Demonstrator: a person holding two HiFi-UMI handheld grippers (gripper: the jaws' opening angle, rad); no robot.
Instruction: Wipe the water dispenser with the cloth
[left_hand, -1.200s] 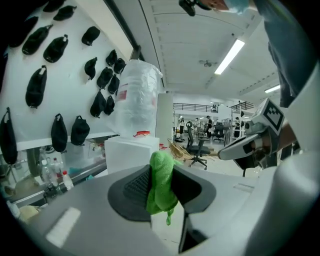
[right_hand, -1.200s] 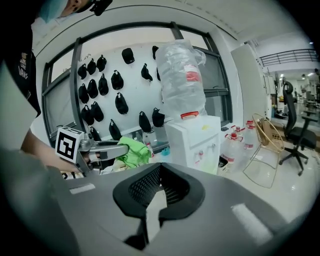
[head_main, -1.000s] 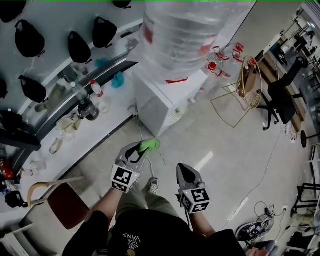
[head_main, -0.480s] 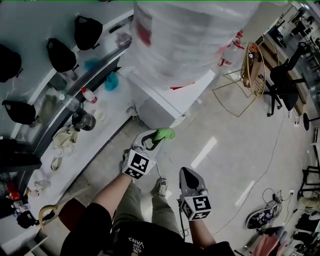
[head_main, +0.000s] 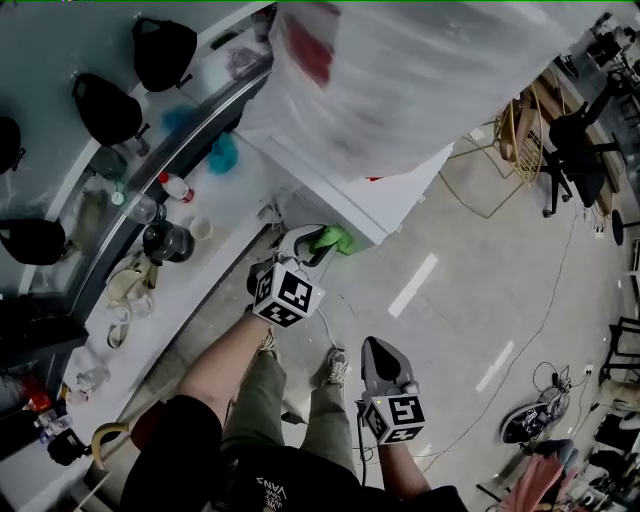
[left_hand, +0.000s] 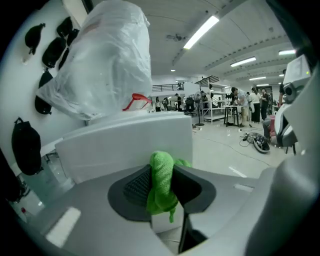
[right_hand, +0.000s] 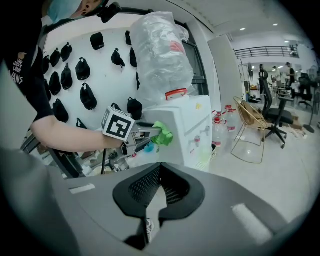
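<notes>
Left gripper (head_main: 318, 244) has moved up since a second ago: the cloth (head_main: 335, 240) was short of the cabinet then and now sits at the near corner of the water dispenser (head_main: 400, 195). Your right gripper (head_main: 374, 348) hasn't really moved, down at 5 o'clock from the left one.

Cloth: bright green, knit-looking, bunched into a wad, clamped between the left jaws with a tail hanging below the pads. The right gripper view puts it against the dispenser's upper side edge; real contact can't be confirmed.

Dispenser: white box, with the plastic-wrapped bottle (head_main: 400, 70) on top at 12 o'clock.

Right jaws are closed on each other, with nothing in them.

Hidden: in the head view the bottle covers most of the dispenser's top and runs off the upper edge. The taps show only in the right gripper view.
</notes>
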